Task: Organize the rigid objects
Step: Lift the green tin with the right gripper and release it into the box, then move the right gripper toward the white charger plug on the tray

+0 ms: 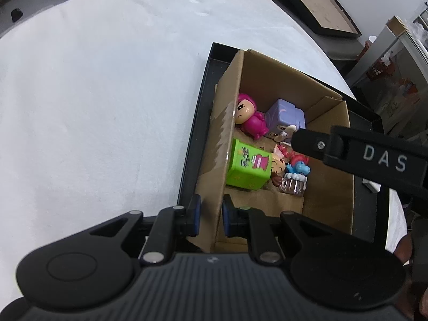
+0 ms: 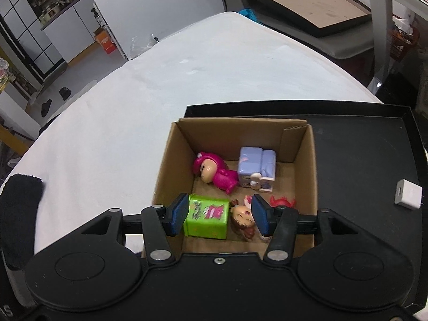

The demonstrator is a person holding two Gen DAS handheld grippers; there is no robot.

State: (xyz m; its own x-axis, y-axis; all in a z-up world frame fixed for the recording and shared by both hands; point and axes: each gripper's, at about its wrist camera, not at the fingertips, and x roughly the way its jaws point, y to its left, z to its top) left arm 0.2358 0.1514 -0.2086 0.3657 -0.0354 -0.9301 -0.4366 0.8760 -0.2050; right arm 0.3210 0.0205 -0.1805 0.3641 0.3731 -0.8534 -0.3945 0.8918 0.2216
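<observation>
Left tool [image 1: 210, 218] pinches the corrugated cardboard box [image 1: 227, 139] wall; right tool [image 2: 218, 215] spread above glossy toys.

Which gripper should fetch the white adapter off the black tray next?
Probably right. The right gripper is open over the cardboard box, beside the white adapter. The left gripper is clamped on the box's wall.

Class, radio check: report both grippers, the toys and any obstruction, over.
Left gripper clamped on the cardboard box wall. Right gripper open, over the green block and doll. Toys inside the box. Nothing blocking.
</observation>
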